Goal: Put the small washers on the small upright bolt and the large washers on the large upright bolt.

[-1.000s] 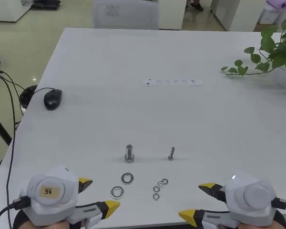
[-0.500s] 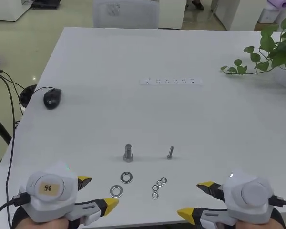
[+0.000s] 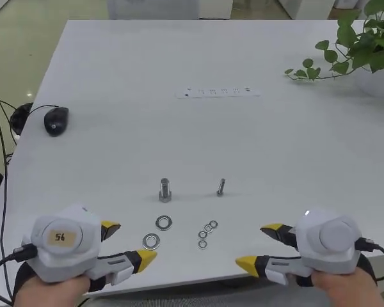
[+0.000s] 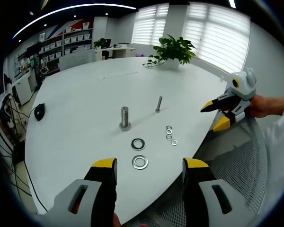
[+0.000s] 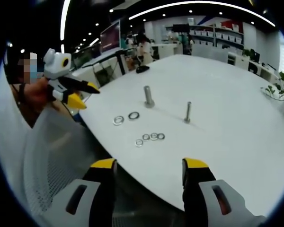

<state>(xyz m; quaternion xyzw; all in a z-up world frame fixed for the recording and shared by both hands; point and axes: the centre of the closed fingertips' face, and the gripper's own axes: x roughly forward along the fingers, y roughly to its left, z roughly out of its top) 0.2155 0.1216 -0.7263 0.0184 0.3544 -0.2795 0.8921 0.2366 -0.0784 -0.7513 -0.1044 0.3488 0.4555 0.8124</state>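
Steel large washers (image 3: 152,242) lie just ahead of the left gripper (image 3: 129,241) jaws; small washers (image 3: 203,234) between those and the right gripper (image 3: 256,245); large bolt (image 3: 164,190) and small bolt (image 3: 221,187) beyond, bare — all jaws spread, empty; first pickup pending, likely a thin-rim pinch.

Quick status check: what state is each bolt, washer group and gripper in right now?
Large bolt: upright, no washers on it.
Small bolt: upright, no washers on it.
Large washers: two, flat on the table.
Small washers: four, flat, clustered.
Left gripper: open, empty.
Right gripper: open, empty.
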